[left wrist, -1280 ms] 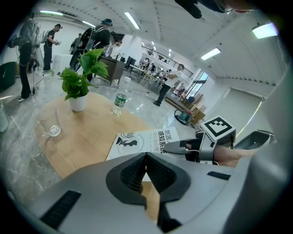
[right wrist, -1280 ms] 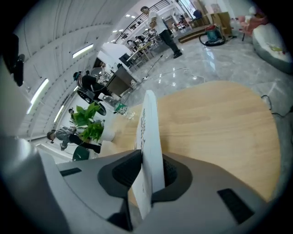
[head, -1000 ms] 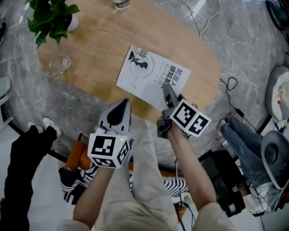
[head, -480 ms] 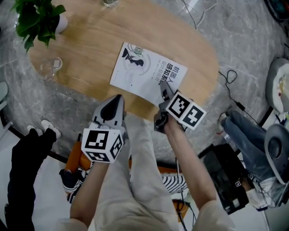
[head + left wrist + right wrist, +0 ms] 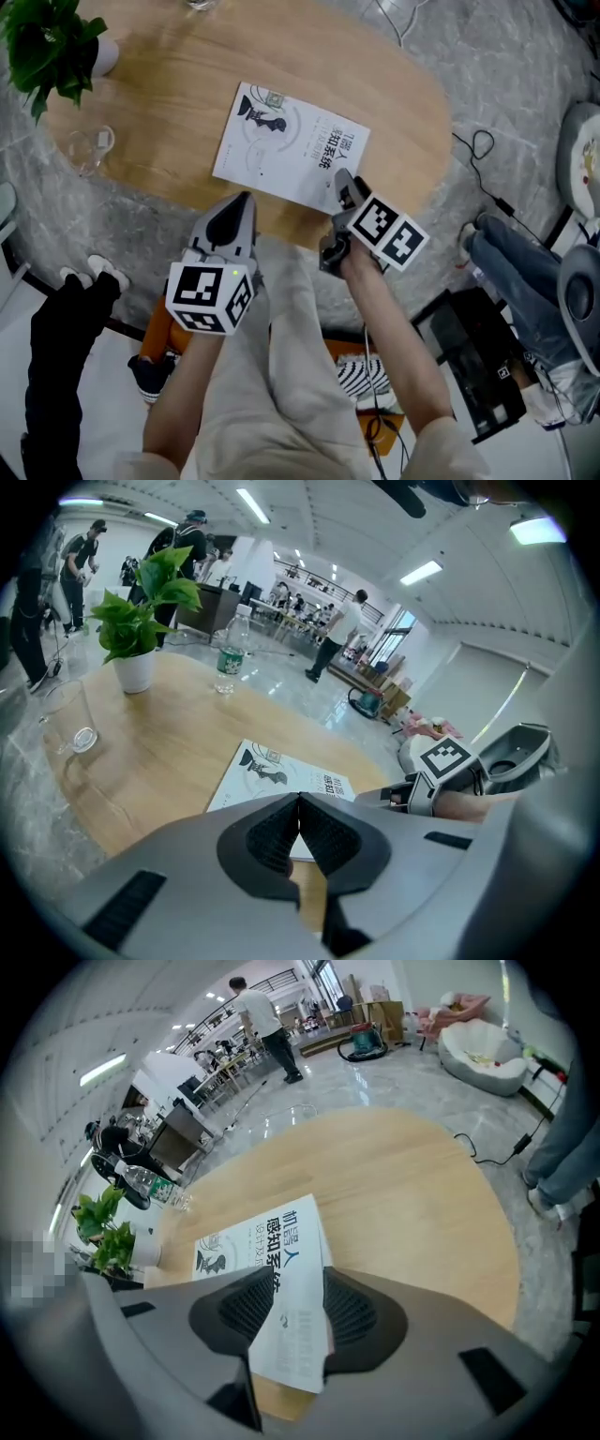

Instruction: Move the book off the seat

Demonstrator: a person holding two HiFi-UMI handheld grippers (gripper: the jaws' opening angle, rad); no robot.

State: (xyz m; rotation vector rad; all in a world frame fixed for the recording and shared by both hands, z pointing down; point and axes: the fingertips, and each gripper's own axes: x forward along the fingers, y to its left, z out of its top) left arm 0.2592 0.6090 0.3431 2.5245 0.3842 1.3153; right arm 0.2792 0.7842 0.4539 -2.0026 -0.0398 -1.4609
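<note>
Status: the white paperback book with black cover print [image 5: 281,141] lies flat on the oval light-wood table [image 5: 169,84], so I judge it's off the seat. What's left is a clean let-go.

Right claw [image 5: 339,183]: its jaws have just been opening. The book's near-right corner sits in the gap, and there's daylight beside the pads, so I read it as released rather than pinching. I can't tell whether that corner rests on the wood or on my jaw.

Left claw [image 5: 244,199]: clenched shut on nothing, hovering just off the book's near edge at about 7 o'clock from it. It isn't touching the book.

How I'd finish:
- Spread the right jaws wide enough to clear the cover before any retreat.
- Back out toward 6 o'clock along the claw's own line. Lifting or twisting first risks a jaw catching the corner and curling or dragging the cover.
- The corner sits near the table's 6 o'clock edge, so a drag could pull the book toward the drop.
- If it creeps, press the shut left claw onto the near edge as a hold-down.

The green potted plant [image 5: 47,42] at 10 o'clock and the clear glass [image 5: 84,150] at 9 o'clock are well apart from the book, so neither is in the way.
</note>
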